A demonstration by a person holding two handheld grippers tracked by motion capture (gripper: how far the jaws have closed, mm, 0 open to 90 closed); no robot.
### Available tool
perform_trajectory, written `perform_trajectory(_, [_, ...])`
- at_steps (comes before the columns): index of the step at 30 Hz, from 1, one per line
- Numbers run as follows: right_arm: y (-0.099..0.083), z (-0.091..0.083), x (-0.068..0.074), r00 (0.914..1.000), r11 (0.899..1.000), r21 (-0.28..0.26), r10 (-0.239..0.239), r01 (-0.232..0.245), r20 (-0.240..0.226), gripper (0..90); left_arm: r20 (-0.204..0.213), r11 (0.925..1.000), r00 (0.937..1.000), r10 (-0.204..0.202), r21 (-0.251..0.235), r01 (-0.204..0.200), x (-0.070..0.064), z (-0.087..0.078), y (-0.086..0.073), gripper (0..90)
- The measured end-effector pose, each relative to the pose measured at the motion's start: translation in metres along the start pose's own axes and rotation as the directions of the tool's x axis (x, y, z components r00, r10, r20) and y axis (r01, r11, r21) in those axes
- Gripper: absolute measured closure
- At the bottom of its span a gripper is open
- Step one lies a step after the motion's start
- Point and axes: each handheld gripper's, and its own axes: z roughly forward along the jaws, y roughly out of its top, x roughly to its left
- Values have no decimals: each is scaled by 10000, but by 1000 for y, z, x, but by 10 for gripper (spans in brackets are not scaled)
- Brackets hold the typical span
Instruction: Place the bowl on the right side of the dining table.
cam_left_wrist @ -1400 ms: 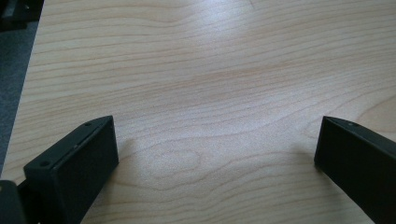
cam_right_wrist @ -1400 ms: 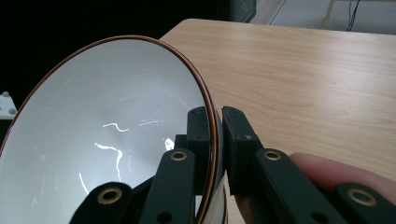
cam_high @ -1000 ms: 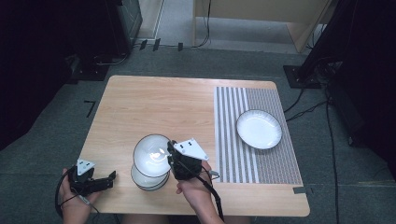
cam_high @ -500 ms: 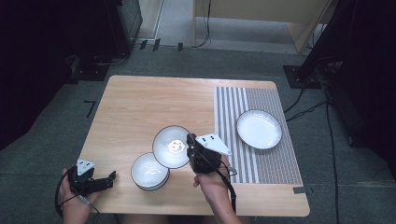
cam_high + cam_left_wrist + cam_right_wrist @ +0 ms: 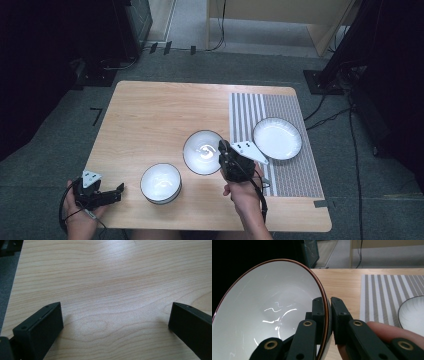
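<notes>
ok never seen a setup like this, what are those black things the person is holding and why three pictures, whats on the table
The black things are handheld grippers: two-jaw clamps, one in each hand. One picture comes from a camera above the table; the other two come from cameras riding on each gripper, looking along its jaws.

From above you see a wooden table with a striped mat at its right side, and a white plate on the mat. A stack of white bowls sits near the front edge.

The right gripper is clamped on the rim of a white bowl, holding it above the table. The left gripper, at the front left corner, is open over bare wood.
</notes>
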Motion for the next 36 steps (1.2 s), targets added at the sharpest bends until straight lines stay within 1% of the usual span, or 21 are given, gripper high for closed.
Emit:
perform_trajectory(4, [-1, 0, -12, 9996, 9999, -4, 143, -143, 241, 835, 3, 10000, 10000, -8, -4, 8, 0, 0, 0, 0])
perform_trajectory(15, [0, -2, -37, 9965, 9986, -96, 519, -514, 652, 835, -1, 10000, 10000, -9, -13, 9, 0, 0, 0, 0])
perform_trajectory(20, [-1, -2, -47, 9953, 9987, -143, 493, -483, 829, 835, -4, 10000, 10000, -5, -7, 5, 0, 0, 0, 0])
perform_trajectory(27, [-1, -3, -60, 9918, 9974, -164, 720, -706, 1059, 835, -4, 10000, 10000, -12, -15, 12, 0, 0, 0, 0])
perform_trajectory(31, [-1, -4, -69, 9902, 9973, -196, 729, -711, 1191, 835, -40, 10000, 10000, -25, 0, 25, 0, 1, 1, 0])
perform_trajectory(36, [-1, -6, -79, 9875, 9963, -243, 850, -825, 1330, 835, -41, 10000, 10000, -22, 3, 22, 0, 1, 1, 0])
